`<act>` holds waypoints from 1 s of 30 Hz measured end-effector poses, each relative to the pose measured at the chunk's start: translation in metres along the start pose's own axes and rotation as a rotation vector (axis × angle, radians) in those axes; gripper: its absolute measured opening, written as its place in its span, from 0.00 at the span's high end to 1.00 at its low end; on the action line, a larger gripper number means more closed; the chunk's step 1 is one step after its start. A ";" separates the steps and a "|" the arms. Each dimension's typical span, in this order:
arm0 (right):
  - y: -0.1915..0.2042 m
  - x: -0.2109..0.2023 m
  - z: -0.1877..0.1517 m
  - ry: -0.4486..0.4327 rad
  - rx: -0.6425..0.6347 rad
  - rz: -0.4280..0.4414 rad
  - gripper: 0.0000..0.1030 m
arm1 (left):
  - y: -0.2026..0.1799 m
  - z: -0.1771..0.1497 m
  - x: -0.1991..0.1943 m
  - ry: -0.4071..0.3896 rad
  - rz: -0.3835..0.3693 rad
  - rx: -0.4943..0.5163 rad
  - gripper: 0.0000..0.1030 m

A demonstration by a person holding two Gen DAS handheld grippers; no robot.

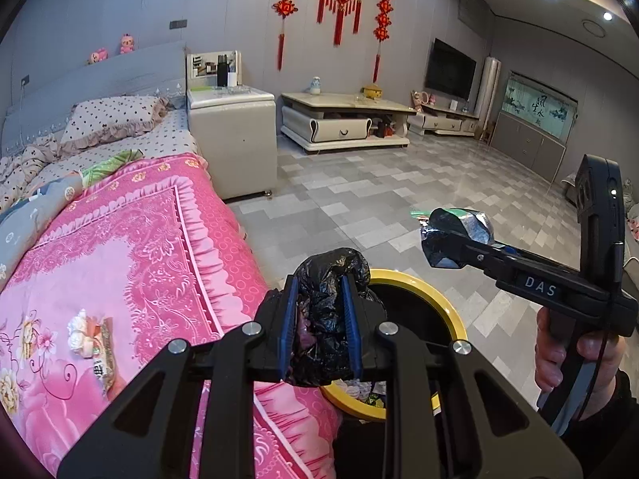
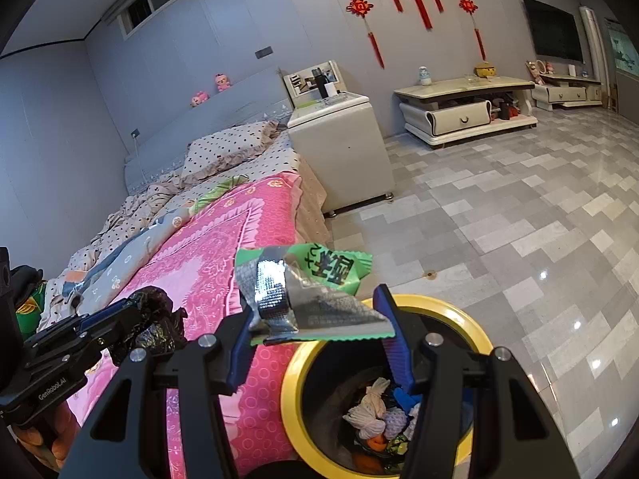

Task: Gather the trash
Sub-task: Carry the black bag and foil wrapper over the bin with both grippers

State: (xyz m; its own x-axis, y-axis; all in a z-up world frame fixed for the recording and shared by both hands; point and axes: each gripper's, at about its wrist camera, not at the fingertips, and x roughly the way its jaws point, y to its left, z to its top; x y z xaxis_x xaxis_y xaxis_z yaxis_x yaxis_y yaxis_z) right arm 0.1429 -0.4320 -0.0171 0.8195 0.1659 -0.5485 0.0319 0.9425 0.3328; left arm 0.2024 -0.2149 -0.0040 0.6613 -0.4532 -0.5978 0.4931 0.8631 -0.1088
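Observation:
My left gripper [image 1: 319,319] is shut on a crumpled black plastic bag [image 1: 333,275], held at the near rim of a yellow-rimmed bin [image 1: 435,291] beside the bed. My right gripper [image 2: 315,327] is shut on a green and silver snack wrapper [image 2: 311,291], hovering over the bin [image 2: 459,315] and its left rim. Several bits of trash [image 2: 375,411] lie inside the bin. In the left wrist view the right gripper [image 1: 443,239] with the wrapper [image 1: 455,227] hangs right of and beyond the bin. The right wrist view catches the left gripper [image 2: 131,319] with the black bag [image 2: 157,311] at lower left.
A pink floral bedspread [image 1: 120,259] covers the bed on the left, with a small wrapper and white wad [image 1: 94,341] lying on it. A white cabinet [image 1: 233,135] stands at the bed's far end. Tiled floor [image 1: 379,199] stretches to a low TV stand [image 1: 343,119].

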 end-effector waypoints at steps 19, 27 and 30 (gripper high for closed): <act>-0.055 0.028 -0.015 0.072 0.107 -0.111 0.49 | -0.025 -0.012 0.082 0.132 -0.045 -0.008 0.80; -0.071 0.045 -0.025 0.125 0.144 -0.141 0.49 | -0.035 -0.021 0.107 0.175 -0.058 0.001 0.80; -0.073 0.048 -0.029 0.140 0.149 -0.148 0.49 | -0.039 -0.025 0.114 0.188 -0.062 0.006 0.80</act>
State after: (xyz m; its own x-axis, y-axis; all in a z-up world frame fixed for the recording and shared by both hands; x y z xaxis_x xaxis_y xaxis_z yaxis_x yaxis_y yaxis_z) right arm 0.1635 -0.4843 -0.0904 0.7126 0.0776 -0.6972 0.2385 0.9078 0.3448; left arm 0.2448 -0.2944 -0.0880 0.5129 -0.4552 -0.7278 0.5329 0.8335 -0.1457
